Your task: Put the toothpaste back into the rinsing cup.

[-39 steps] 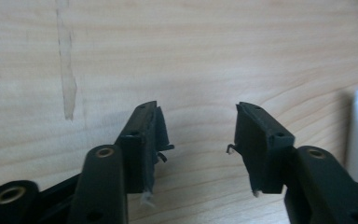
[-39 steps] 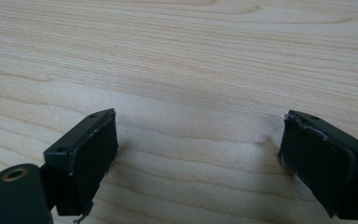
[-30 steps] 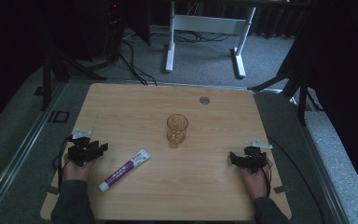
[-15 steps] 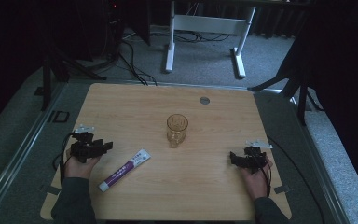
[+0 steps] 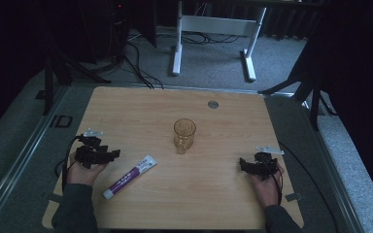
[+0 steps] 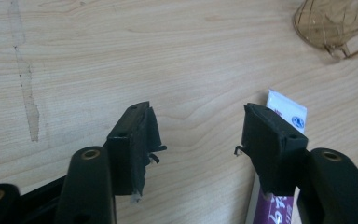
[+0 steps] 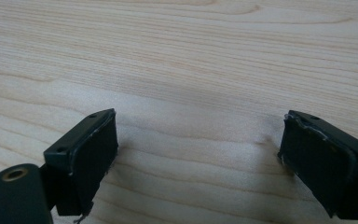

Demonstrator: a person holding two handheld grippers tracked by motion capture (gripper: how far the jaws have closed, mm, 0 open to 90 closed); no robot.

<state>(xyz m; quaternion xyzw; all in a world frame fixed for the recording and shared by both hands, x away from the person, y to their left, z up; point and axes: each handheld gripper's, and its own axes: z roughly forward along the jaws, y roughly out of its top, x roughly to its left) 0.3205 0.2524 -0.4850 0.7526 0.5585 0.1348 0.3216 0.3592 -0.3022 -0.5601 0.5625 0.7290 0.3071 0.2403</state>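
A purple and white tube (image 5: 129, 176) lies slantwise on the wooden table (image 5: 141, 107), at front left. My left gripper (image 5: 112, 154) hovers just left of it, pointing right; its jaws have just been opening and stand open over bare wood. In the left gripper view (image 6: 196, 126) the tube's white end (image 6: 286, 109) peeks out behind the right-hand jaw, and an amber glass (image 6: 335, 21) shows at top right. That glass (image 5: 184, 135) stands upright at the table's middle. My right gripper (image 5: 242, 165), at front right, is open over bare wood (image 7: 198, 135).
A small grey round cap (image 5: 213, 104) sits in the tabletop near the far edge. Beyond the table, a white desk frame (image 5: 213, 29) and cables lie on the grey floor. A pale streak (image 6: 25, 79) marks the wood by the left gripper.
The left gripper's jaws have spread wider and the hand has lifted a little. The right hand, the tube and the glass have not moved.
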